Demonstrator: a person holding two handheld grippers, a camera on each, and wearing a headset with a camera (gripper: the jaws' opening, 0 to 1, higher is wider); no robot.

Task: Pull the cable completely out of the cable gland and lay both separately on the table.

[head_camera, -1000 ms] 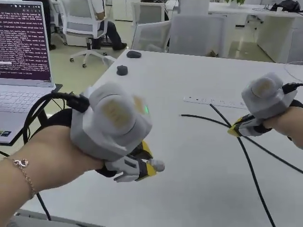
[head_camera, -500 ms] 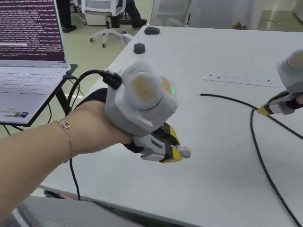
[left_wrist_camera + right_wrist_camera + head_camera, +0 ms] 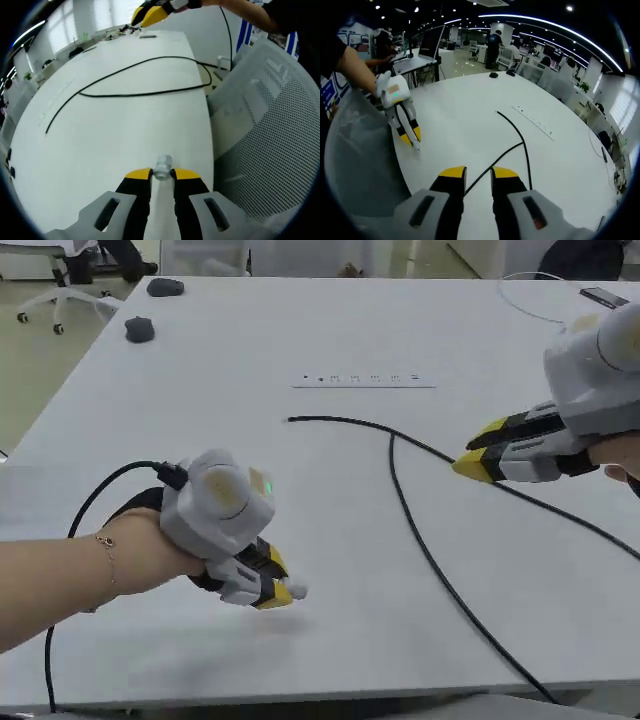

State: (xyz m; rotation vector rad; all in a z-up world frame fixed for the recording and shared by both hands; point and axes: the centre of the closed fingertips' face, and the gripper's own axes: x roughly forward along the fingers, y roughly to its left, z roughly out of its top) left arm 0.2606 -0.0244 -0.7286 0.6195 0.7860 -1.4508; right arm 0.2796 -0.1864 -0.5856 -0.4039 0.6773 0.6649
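at the near edge of the table | your left gripper pinches the cable gland at its tips | cable lies well apart to its right, freed | it runs between your right gripper jaws, set narrow; can't tell if they pinch it

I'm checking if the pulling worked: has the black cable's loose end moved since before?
No. The cable end lies just in front of the left end of the power strip, same as before.
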